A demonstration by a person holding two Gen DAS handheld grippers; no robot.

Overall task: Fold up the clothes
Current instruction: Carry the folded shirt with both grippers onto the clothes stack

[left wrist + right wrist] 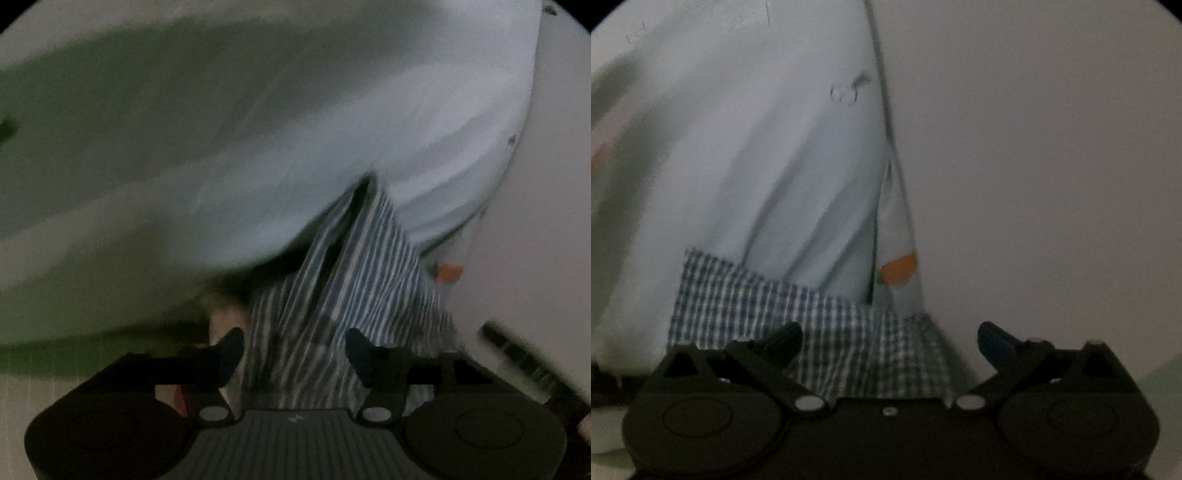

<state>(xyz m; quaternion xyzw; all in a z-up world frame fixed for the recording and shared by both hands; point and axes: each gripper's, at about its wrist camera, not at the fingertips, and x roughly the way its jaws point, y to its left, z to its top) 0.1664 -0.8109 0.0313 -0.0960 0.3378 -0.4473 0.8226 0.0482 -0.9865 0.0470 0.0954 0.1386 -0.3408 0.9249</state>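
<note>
So the left gripper [295, 345] has its fingers parted, and the blue-and-white checked cloth [343, 280] bunches up between them with no pad pressing on it. That cloth sits just under the edge of a big pale blue garment [258, 129]. Over on the right, the right gripper [890, 341] is spread wide open, the same checked cloth [775, 295] lying loose between its fingers.

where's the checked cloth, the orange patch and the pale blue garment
checked cloth [827, 332], right wrist view, middle of its weave
orange patch [900, 270], right wrist view, its centre
pale blue garment [258, 140], left wrist view, broad upper panel
</note>
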